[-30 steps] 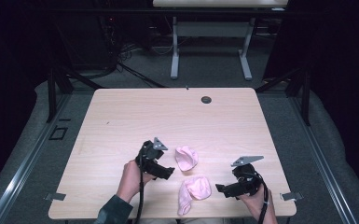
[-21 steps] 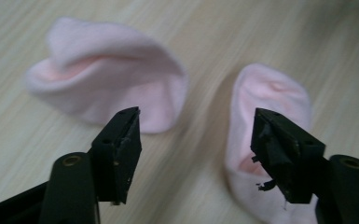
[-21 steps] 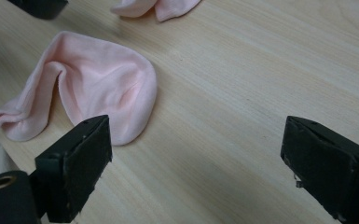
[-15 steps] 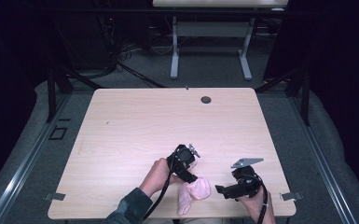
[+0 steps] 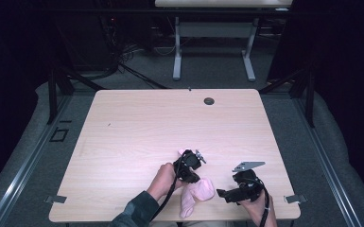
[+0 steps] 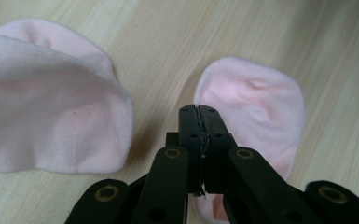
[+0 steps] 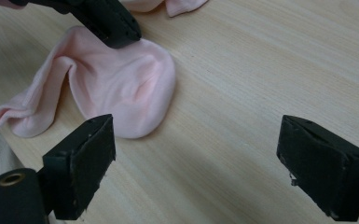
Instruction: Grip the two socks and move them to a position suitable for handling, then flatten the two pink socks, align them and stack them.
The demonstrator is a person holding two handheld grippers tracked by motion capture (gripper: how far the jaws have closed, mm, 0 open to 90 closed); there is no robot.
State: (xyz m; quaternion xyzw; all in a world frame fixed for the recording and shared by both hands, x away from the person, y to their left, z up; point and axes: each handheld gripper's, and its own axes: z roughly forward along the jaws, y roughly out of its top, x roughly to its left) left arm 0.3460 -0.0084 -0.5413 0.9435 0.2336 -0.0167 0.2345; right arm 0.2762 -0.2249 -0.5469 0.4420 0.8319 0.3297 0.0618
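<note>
Two pale pink socks lie on a light wooden table (image 5: 137,127), both in its front part, close to the person's edge.

The front sock (image 5: 197,193) is the one more fully seen from the high view. It is a soft, matt knit, flattened and loosely folded. Its rounded end is broad and smooth with a shallow crease, and its narrower cuff end trails off toward the table's front edge.

The back sock (image 5: 183,152) lies just behind it, apart from it by a strip of bare wood. Most of it is covered by the left hand's tool, with a small pink corner peeking out. In the left gripper view it bulges up as a puffy fold.

The left gripper (image 6: 199,112) has just been closing, and its jaws are now pressed flat together. The tips sit right on the rim of the front sock's rounded end. Whether any cloth is caught between them cannot be told.

The right gripper (image 7: 196,149) rests near the front right of the table, beside the front sock and not touching it, its jaws spread wide over bare wood.
</note>
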